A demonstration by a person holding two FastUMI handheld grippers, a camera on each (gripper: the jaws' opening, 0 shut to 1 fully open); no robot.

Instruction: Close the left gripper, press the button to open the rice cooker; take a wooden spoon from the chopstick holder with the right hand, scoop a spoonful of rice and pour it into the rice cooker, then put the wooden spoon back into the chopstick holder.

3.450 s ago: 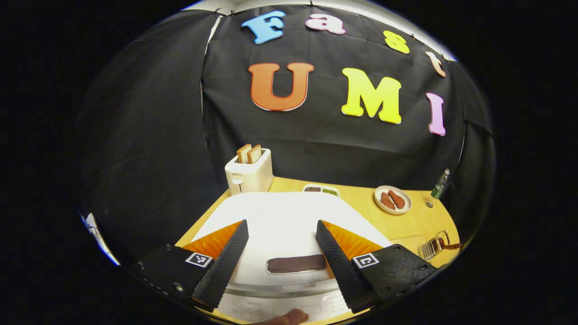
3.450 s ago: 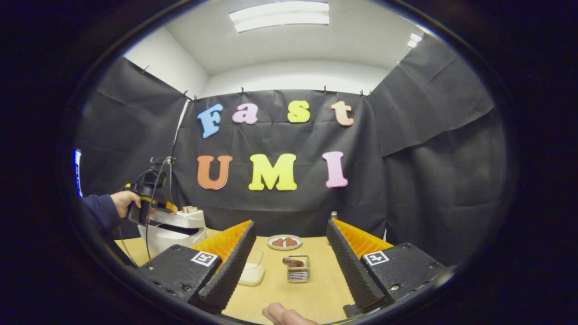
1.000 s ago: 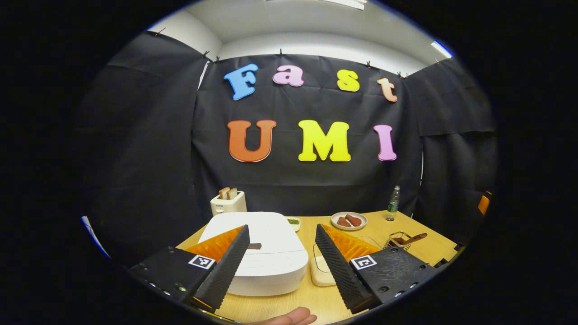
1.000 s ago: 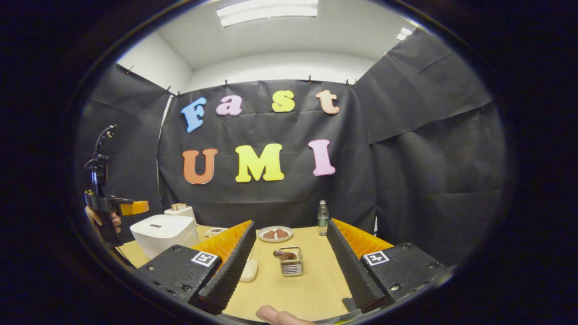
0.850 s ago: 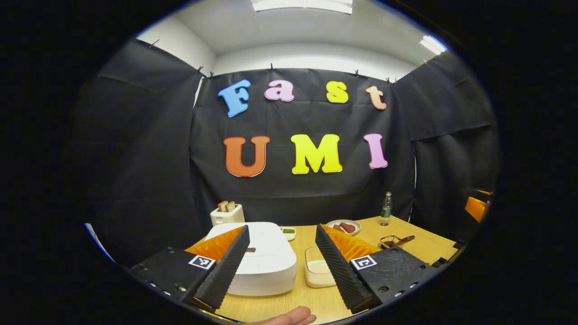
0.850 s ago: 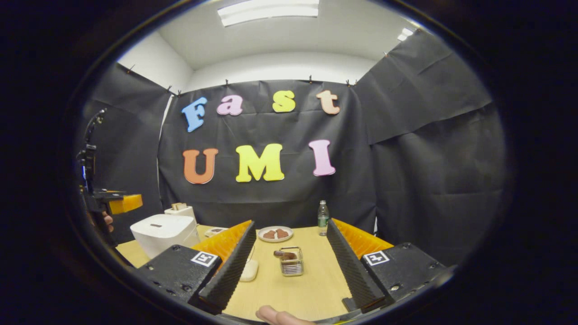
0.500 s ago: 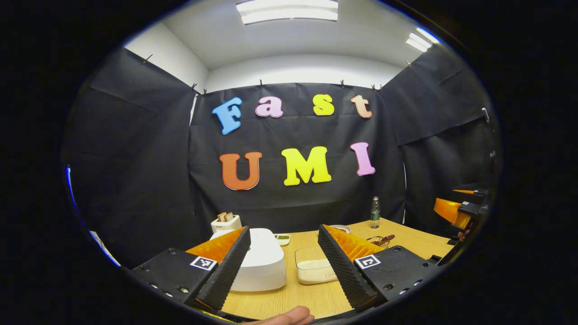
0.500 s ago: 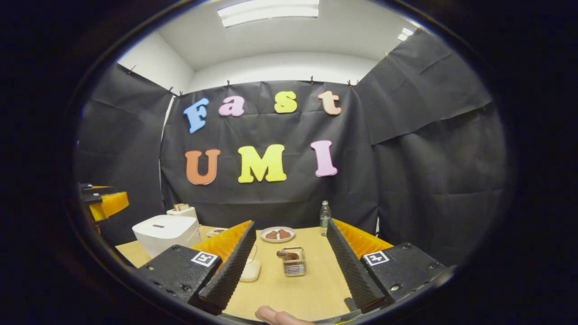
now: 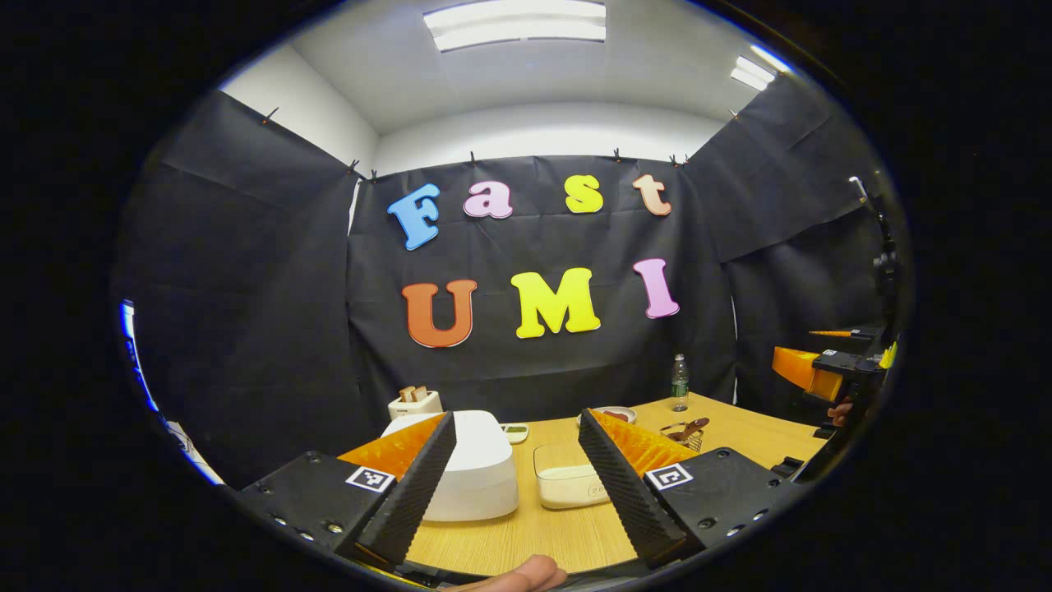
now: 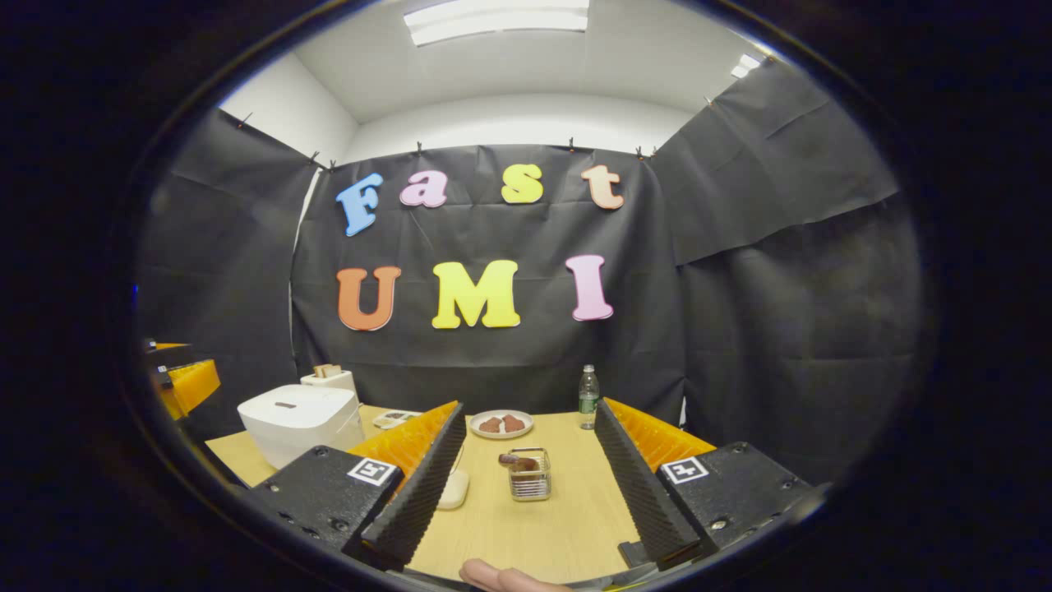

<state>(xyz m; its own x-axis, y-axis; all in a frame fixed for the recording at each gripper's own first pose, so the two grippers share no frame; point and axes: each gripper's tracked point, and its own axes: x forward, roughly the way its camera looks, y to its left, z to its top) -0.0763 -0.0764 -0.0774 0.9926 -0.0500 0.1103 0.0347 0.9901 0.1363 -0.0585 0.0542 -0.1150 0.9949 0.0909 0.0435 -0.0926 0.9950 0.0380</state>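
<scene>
Both grippers hold their jaws spread, gripping nothing. Beyond the left gripper (image 9: 516, 485) sits the white rice cooker (image 9: 472, 469), lid down, beside a clear rice container (image 9: 567, 485). Ahead of the right gripper (image 10: 528, 485), the wire chopstick holder (image 10: 528, 481) carries the brown wooden spoon (image 10: 516, 461).

rice cooker (image 10: 300, 421) left | chopstick holder (image 10: 529, 475) centre | bottle (image 10: 586, 398) behind

Smooth, seemingly matt white plastic cooker (image 9: 477, 464); pale wood-grain table (image 10: 534, 526); wire-metal holder (image 10: 529, 476); dark wooden spoon (image 10: 515, 460); clear plastic bottle (image 10: 587, 398).
</scene>
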